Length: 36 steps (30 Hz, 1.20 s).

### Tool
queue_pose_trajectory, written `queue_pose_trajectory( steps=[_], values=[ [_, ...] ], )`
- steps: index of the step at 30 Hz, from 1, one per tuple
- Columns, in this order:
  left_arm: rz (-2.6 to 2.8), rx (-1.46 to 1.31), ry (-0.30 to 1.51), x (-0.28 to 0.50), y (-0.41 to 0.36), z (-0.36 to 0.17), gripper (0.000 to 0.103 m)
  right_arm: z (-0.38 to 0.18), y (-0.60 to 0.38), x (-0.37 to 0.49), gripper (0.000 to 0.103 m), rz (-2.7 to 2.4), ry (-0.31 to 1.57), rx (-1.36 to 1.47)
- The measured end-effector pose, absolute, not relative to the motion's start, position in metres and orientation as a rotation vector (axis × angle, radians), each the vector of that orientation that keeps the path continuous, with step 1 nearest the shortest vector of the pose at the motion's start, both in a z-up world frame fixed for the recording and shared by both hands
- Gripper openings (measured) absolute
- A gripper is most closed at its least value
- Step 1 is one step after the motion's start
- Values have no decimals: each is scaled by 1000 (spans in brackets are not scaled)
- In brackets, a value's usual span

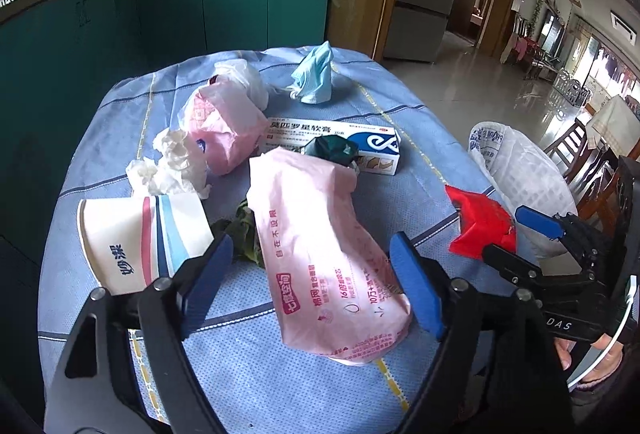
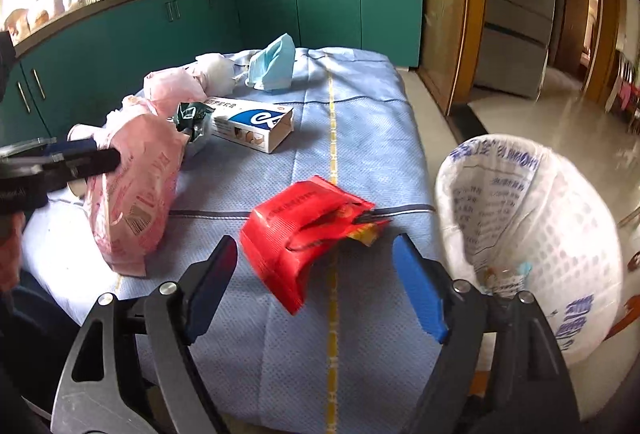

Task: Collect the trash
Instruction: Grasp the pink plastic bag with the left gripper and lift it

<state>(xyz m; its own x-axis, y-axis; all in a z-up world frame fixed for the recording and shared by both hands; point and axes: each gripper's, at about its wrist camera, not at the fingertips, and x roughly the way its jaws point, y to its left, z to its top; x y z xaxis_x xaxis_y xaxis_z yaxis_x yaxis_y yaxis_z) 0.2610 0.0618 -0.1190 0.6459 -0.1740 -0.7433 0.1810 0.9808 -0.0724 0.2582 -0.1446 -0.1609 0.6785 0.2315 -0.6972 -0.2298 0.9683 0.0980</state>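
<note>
A long pink package lies on the blue-clothed table between the fingers of my left gripper, which stands open; the right pad is near the package's edge, the left pad is clear of it. A crumpled red wrapper sits between the spread fingers of my right gripper, open and not pressing on it. From the left wrist view the right gripper straddles the red wrapper. A white woven trash bag stands open-mouthed at the table's right edge.
A paper cup, crumpled tissues, a second pink bag, an ointment box, a dark green wrapper and a blue face mask litter the table. Teal cabinets stand behind, wooden chairs at right.
</note>
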Motion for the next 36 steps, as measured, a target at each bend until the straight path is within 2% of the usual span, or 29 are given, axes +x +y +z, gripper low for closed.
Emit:
queue_pose_trajectory(
  steps=[6,7,12,17,20,22,26,27,33,36],
  values=[
    [-177,50,921,270,47,-138,79,-167,-131,270,79,252,804,3],
    [-178,51,928,271,47,-139,69,-168,-129,272,79,243,807,-1],
    [-197,56,919,269,45,-138,44,-171,-126,278,79,224,810,-7],
    [-214,39,868,264,50,-126,38,-173,-124,281,79,205,803,-24],
    [-227,45,825,260,51,-118,37,-173,-122,280,69,203,795,-40],
    [-232,48,804,257,50,-114,36,-175,-122,281,56,200,798,-43],
    [-224,50,762,252,51,-107,35,-176,-119,279,50,205,798,-57],
    [-220,50,754,251,52,-107,35,-175,-118,278,36,213,792,-60],
    [-219,37,658,242,56,-91,35,-162,-117,268,24,229,747,-77],
    [-222,20,608,237,60,-83,35,-153,-117,262,23,233,718,-90]
  ],
)
